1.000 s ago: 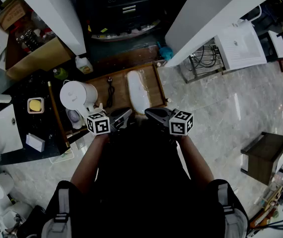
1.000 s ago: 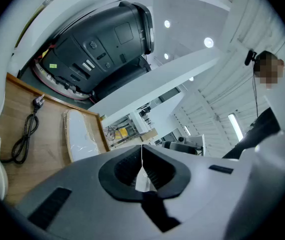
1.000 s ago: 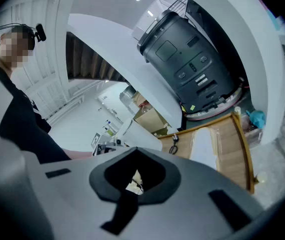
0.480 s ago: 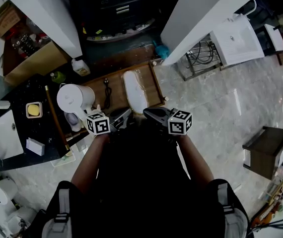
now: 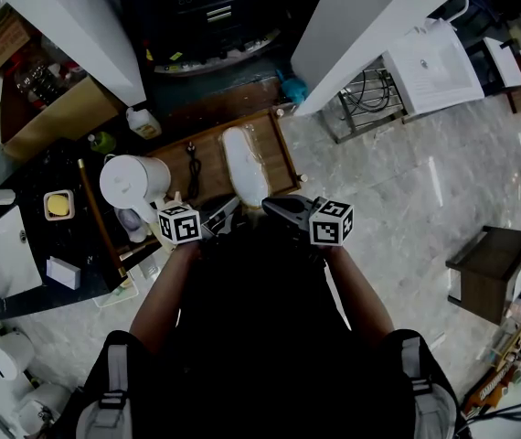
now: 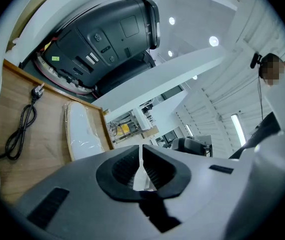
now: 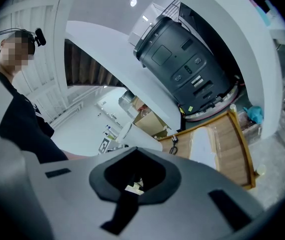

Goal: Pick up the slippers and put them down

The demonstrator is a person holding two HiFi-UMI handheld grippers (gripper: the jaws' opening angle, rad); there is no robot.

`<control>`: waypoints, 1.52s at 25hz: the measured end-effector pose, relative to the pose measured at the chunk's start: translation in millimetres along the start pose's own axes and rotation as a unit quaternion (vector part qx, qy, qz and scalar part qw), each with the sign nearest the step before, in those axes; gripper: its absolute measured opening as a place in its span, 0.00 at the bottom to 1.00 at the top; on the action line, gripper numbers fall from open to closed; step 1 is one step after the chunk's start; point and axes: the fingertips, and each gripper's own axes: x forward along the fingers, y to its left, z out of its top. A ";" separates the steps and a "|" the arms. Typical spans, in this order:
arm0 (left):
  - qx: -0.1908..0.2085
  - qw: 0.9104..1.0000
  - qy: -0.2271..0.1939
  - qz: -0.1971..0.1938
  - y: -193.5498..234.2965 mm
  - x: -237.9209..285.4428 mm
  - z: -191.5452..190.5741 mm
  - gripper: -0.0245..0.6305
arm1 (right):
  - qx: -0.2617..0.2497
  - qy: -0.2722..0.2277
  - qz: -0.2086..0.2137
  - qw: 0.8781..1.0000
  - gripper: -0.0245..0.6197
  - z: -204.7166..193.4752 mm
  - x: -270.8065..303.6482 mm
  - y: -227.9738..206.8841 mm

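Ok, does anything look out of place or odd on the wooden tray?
Nothing is spilled or damaged. One thing stands out: a black power cord with its plug lies loose on the light wooden tray, beside the white plastic-wrapped slippers but not touching them. It looks unrelated to them.

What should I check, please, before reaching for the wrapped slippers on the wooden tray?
1. Slippers in view, lying on the tray: ok.
2. Left gripper open for a grasp: not ok, jaws together, nothing held.
3. Right gripper open for a grasp: not ok, jaws together, nothing held.
4. Black cable apart from the slippers: ok, it lies beside them on the tray.
5. Both slippers inside the clear wrap: cannot tell.
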 end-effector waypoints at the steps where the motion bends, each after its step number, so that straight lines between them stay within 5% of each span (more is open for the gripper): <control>1: -0.001 1.000 0.002 0.003 3.1 0.3 -1.1 0.06 | 0.001 0.000 0.000 1.000 0.05 0.2 0.3 -0.1; 13: -0.019 0.999 0.032 0.037 37.5 5.8 -15.6 0.07 | 0.014 -0.001 -0.009 1.000 0.05 -1.4 -5.0 -4.2; 38: -0.059 0.992 0.058 0.097 82.8 31.9 -39.7 0.34 | 0.030 0.007 -0.018 0.999 0.05 -15.1 -19.1 -6.8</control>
